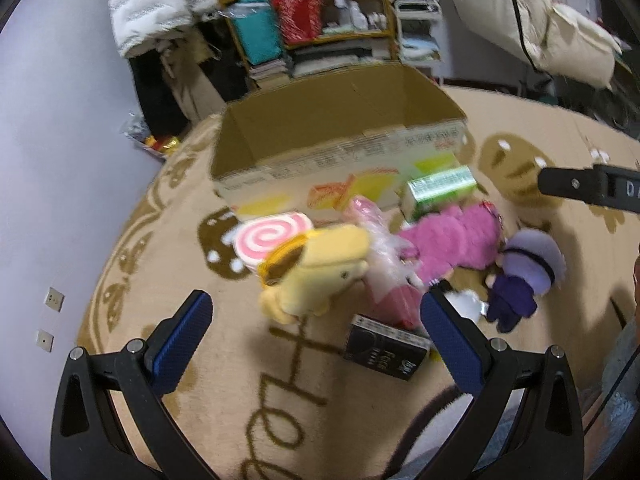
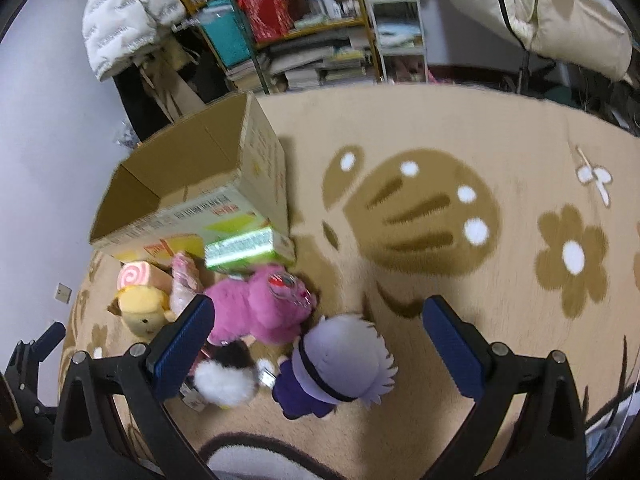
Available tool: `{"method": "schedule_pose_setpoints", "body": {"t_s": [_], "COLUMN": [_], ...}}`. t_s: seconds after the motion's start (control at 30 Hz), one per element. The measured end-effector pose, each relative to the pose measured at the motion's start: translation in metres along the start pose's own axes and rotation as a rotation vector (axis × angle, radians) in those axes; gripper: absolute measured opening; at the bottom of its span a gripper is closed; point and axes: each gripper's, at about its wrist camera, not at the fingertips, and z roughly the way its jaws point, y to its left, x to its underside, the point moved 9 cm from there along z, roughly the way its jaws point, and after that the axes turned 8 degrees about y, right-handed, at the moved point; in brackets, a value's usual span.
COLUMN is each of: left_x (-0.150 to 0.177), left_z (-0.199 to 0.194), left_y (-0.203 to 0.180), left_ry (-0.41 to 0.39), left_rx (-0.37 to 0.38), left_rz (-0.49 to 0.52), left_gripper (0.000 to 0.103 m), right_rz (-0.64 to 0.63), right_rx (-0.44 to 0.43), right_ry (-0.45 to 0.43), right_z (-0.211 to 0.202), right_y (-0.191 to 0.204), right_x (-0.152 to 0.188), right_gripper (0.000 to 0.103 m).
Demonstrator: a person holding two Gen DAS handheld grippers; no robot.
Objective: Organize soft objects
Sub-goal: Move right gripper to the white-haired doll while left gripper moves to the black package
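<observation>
An open cardboard box (image 1: 340, 128) (image 2: 192, 172) stands on the rug. In front of it lie a yellow plush (image 1: 316, 272) (image 2: 142, 308), a pink swirl roll plush (image 1: 266, 240) (image 2: 134, 274), a pink furry plush (image 1: 452, 240) (image 2: 256, 308), a purple doll with a pale hat (image 1: 524, 276) (image 2: 336, 364) and a black-and-white plush (image 2: 226, 376). My left gripper (image 1: 316, 312) is open, just short of the yellow plush. My right gripper (image 2: 318, 320) is open above the purple doll; it also shows in the left wrist view (image 1: 588, 186).
A green carton (image 1: 440, 190) (image 2: 244, 250), a black box (image 1: 386, 352) and a pink wrapped packet (image 1: 376, 236) lie among the toys. Shelves (image 1: 320, 20), a white jacket (image 2: 120, 12) and a wall are behind the box. Open rug (image 2: 480, 220) lies to the right.
</observation>
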Motion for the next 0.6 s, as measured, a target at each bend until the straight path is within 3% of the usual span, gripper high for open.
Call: {"method": "schedule_pose_setpoints", "body": {"t_s": [0.6], "left_x": [0.022], "left_z": [0.060], "left_y": [-0.032], "left_ry": [0.185], "left_rx": [0.083], "left_rz": [0.070], "left_gripper": [0.103], "right_rz": [0.015], "right_rx": [0.011], "right_ry": [0.268], "right_z": [0.064], "right_y": [-0.011], "right_x": [0.023], "right_gripper": [0.102]}}
